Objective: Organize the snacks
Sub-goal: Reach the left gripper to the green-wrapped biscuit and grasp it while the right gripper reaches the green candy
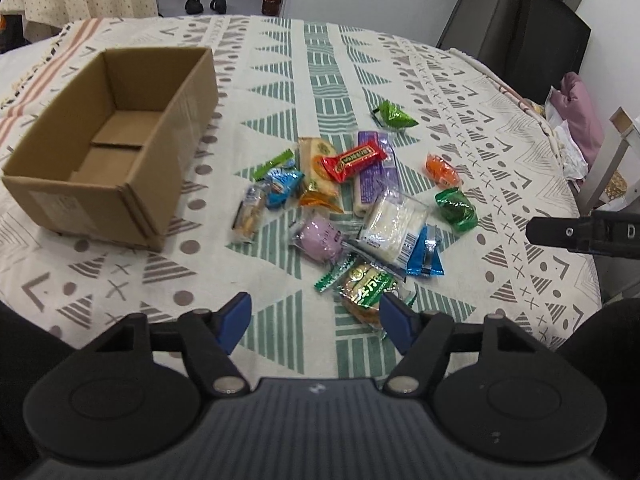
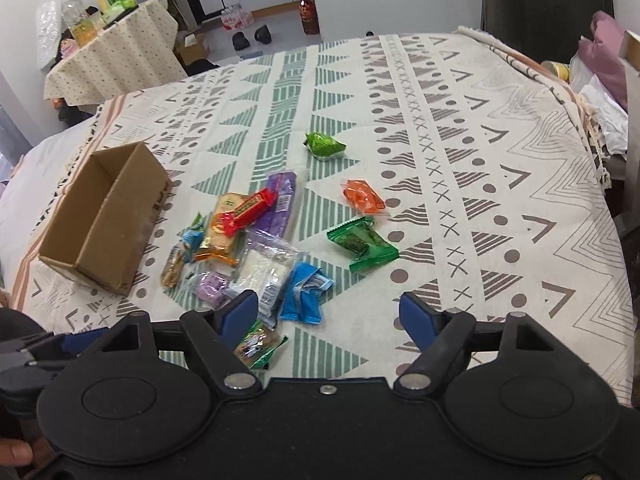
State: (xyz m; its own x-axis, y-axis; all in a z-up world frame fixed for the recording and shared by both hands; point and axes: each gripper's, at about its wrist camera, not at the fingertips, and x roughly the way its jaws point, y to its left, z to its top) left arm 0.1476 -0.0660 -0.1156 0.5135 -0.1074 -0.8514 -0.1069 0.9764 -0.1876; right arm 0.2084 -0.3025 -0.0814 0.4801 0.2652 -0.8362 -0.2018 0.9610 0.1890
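An open, empty cardboard box [image 1: 108, 140] stands at the left of the patterned tablecloth; it also shows in the right wrist view [image 2: 104, 216]. A heap of wrapped snacks lies to its right: a red bar [image 1: 354, 160] on a purple pack [image 1: 376, 172], a white clear pack [image 1: 394, 224], a blue pack [image 1: 426, 258], a lilac round snack [image 1: 320, 238], a green-labelled biscuit pack [image 1: 366, 290]. Apart lie a bright green candy [image 1: 394, 116], an orange pack [image 1: 442, 170] and a dark green pack [image 1: 458, 208]. My left gripper [image 1: 316, 320] is open above the near table. My right gripper [image 2: 330, 312] is open, empty.
The tablecloth [image 2: 480, 160] covers a wide table. A dark chair [image 1: 532, 36] stands at the far right, pink and white cloth [image 1: 580, 120] beside it. A second covered table with bottles [image 2: 108, 12] is in the back left.
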